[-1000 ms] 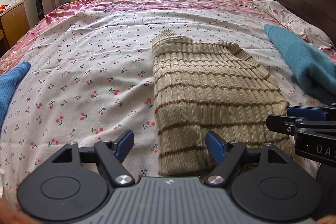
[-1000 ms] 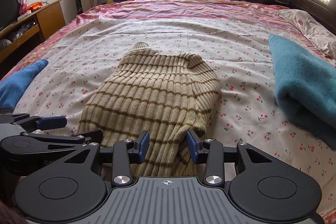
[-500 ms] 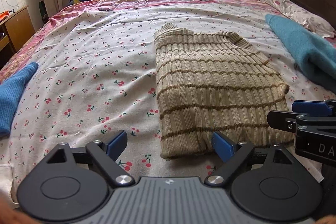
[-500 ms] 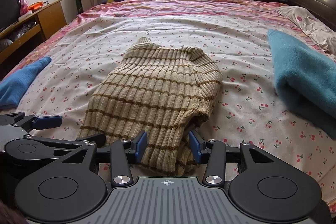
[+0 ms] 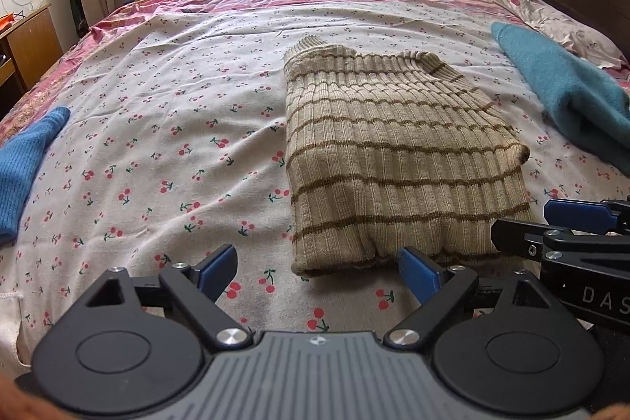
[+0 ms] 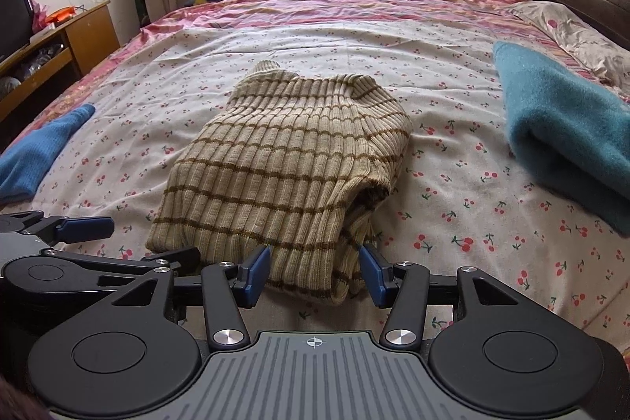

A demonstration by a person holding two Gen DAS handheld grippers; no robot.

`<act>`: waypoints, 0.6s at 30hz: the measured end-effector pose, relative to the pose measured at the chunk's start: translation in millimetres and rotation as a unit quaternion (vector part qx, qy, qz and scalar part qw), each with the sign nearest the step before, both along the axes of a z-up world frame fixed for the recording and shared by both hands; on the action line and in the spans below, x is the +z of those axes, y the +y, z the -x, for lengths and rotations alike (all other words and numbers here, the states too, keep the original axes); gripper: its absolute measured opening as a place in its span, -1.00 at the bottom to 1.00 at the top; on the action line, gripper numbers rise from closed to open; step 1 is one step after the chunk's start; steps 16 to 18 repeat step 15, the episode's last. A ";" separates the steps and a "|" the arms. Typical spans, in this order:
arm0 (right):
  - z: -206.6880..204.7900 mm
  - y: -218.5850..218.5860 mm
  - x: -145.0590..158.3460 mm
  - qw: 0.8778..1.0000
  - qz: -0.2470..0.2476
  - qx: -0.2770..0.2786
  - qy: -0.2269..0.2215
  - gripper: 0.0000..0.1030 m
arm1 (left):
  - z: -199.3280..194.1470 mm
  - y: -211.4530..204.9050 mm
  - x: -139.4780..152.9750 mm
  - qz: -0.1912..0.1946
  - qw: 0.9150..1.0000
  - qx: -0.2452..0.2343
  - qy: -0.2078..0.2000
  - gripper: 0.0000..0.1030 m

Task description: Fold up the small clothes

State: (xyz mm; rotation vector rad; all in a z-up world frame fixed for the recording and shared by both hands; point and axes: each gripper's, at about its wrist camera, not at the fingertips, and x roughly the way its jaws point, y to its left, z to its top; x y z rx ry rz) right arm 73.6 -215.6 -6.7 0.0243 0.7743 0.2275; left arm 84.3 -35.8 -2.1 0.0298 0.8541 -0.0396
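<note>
Both jaws withdrawn; sweater [image 5: 393,160] lies just ahead.

Folded striped sweater on cherry-print bed, left gripper wide open in front of it.

Beige ribbed sweater [image 5: 393,160] lay folded flat on the sheet [image 5: 165,128]. Left gripper [image 5: 317,268] had jaws spread, its right blue fingertip [image 5: 417,270] at or just short of the sweater's near hem; contact unclear. Right gripper [image 5: 567,223] showed at right edge, beside the sweater. Teal cloth [image 5: 567,97] far right, blue cloth [image 5: 23,160] far left.
</note>
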 end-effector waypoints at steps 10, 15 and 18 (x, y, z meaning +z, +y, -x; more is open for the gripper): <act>1.7 0.9 -1.7 1.000 -0.001 -0.002 0.002 -0.03 | 2.4 1.0 -1.4 -0.003 1.000 0.001 -0.004 0.83; 2.7 1.1 -2.8 1.000 -0.001 -0.004 0.002 -0.02 | 2.4 0.8 -0.7 -0.003 1.000 0.000 -0.006 0.83; 2.7 1.1 -2.8 1.000 -0.001 -0.004 0.002 -0.02 | 2.4 0.8 -0.7 -0.003 1.000 0.000 -0.006 0.83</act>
